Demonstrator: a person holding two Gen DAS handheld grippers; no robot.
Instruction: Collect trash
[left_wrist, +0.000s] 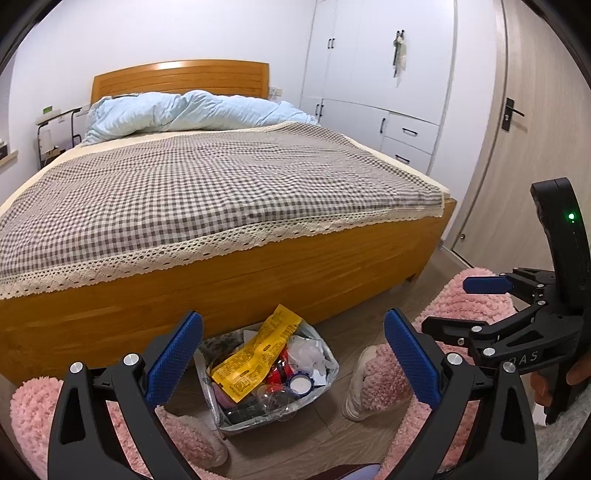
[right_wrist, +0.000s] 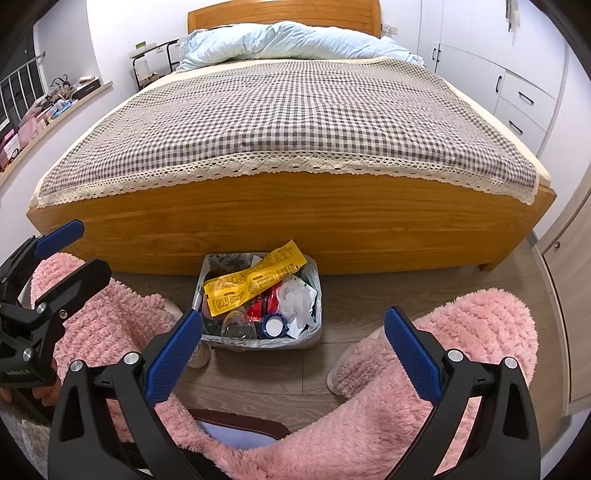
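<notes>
A small bin lined with a clear plastic bag (left_wrist: 321, 380) (right_wrist: 314, 332) stands on the wood floor against the foot of the bed. It holds a yellow wrapper (left_wrist: 255, 354) (right_wrist: 251, 284), crumpled white paper (left_wrist: 306, 354) (right_wrist: 295, 299), a clear bottle (right_wrist: 238, 325), a blue-rimmed lid (left_wrist: 300, 385) (right_wrist: 274, 326) and red packaging. My left gripper (left_wrist: 293, 354) is open and empty above the bin. My right gripper (right_wrist: 293, 350) is open and empty above the floor in front of the bin; it also shows in the left wrist view (left_wrist: 458, 306).
The bed (left_wrist: 221, 177) (right_wrist: 295, 110) with a checked cover and wooden footboard (right_wrist: 280, 225) fills the view ahead. The person's pink fleece legs and slippers (left_wrist: 373, 384) (right_wrist: 461, 332) flank the bin. White wardrobe (left_wrist: 388, 74) and a door (left_wrist: 524, 129) stand to the right.
</notes>
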